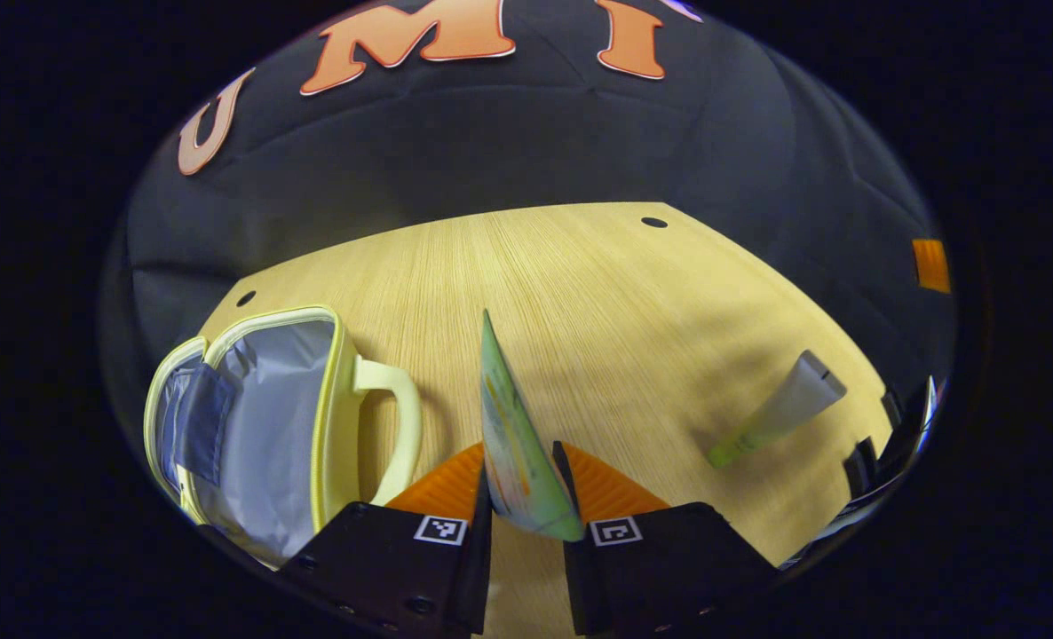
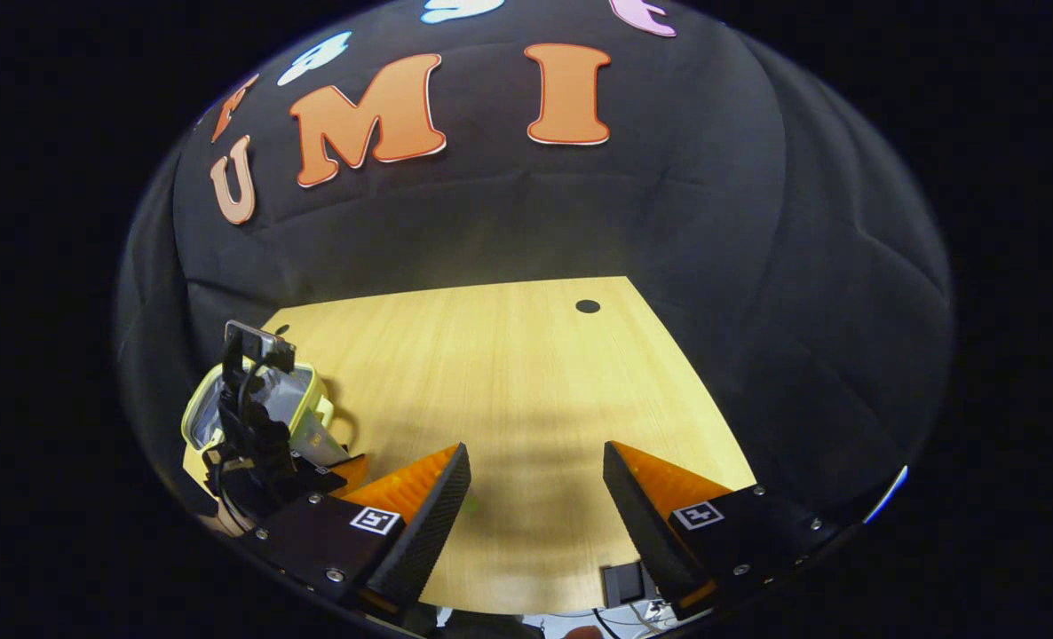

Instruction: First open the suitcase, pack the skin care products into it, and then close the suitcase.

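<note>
The small pale-yellow suitcase (image 1: 260, 426) lies open on the wooden table at the left, its grey lining showing and its handle (image 1: 407, 417) pointing right. My left gripper (image 1: 522, 453) is shut on a flat green skin care sachet (image 1: 510, 426), held edge-up above the table just right of the suitcase. A pale tube with a green end (image 1: 779, 408) lies on the table to the right. My right gripper (image 2: 535, 453) hangs open over bare table with nothing between its fingers. In the right gripper view the left gripper (image 2: 251, 426) stands in front of the suitcase (image 2: 296, 395).
The light wooden table (image 1: 580, 284) has small dark holes (image 1: 654, 222) near its far corners. Black cloth wall rises right behind the table's far edge. Part of the right gripper (image 1: 890, 444) shows at the right rim of the left gripper view.
</note>
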Demonstrator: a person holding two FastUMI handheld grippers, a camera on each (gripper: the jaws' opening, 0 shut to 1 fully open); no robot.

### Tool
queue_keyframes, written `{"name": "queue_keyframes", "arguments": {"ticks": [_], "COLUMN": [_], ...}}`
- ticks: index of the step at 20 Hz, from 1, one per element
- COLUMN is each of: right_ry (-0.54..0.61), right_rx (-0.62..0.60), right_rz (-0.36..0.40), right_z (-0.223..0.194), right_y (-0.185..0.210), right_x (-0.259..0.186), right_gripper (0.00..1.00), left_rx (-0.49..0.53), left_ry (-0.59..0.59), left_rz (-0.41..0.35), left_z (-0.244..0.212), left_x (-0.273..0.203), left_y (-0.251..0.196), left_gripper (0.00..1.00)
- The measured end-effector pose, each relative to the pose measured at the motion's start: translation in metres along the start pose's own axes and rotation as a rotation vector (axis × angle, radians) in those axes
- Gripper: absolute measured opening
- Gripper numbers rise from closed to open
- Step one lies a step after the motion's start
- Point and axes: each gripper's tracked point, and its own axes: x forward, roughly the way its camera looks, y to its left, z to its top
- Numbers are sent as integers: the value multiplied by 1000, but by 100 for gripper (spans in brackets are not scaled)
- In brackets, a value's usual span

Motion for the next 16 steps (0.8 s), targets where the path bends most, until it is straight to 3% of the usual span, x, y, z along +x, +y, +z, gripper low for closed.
{"name": "queue_keyframes", "arguments": {"ticks": [5,9,16], "right_ry": [-19,7,191], "right_rx": [-32,-54,-48], "right_rz": [101,160,211], "right_z": [-7,-30,-109], "right_y": [38,60,69], "right_x": [15,34,73], "right_gripper": [96,96,94], "left_rx": [13,23,10], "left_ry": [1,-15,42], "left_rz": [-20,44,90], "left_z": [29,43,25], "left_x": [-59,-94,-126], "left_y": [21,51,87], "left_gripper": [36,36,35]}}
